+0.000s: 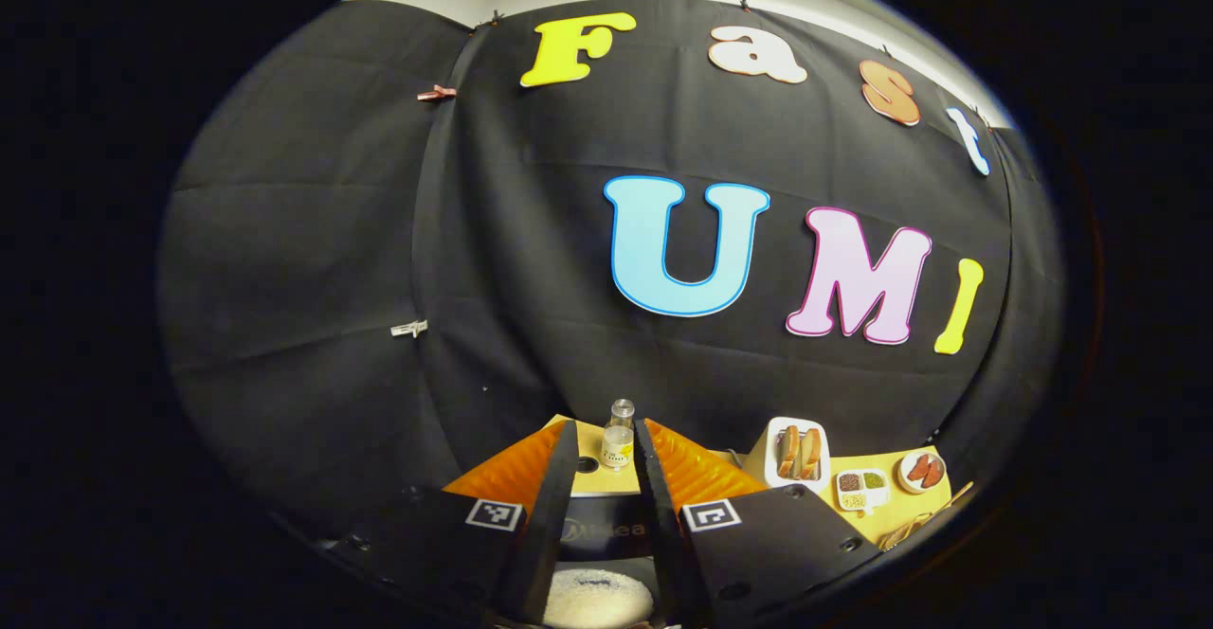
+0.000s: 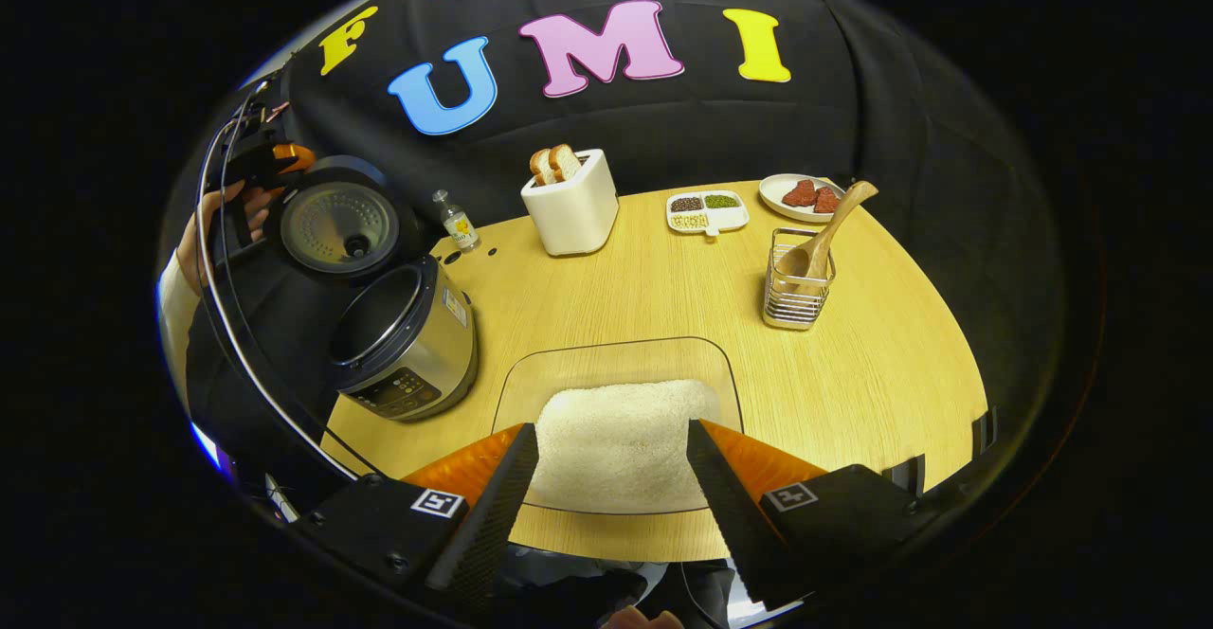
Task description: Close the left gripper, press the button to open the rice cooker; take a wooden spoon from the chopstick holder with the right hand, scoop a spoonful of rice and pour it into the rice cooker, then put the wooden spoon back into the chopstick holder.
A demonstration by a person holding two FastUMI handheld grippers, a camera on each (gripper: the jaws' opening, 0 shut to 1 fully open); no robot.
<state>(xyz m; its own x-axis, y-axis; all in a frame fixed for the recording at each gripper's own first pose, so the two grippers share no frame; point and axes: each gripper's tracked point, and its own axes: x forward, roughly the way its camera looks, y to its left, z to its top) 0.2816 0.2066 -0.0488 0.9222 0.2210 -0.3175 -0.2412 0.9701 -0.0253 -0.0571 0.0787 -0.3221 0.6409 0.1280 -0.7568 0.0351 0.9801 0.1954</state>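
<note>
Standing open, the rice cooker (image 2: pixel 403 340) hides its pot; both tools spread, gripping nothing.

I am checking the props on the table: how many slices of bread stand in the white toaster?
2. Both bread slices stand side by side in the top of the white toaster, at the back of the table. More could be hidden inside.
</note>
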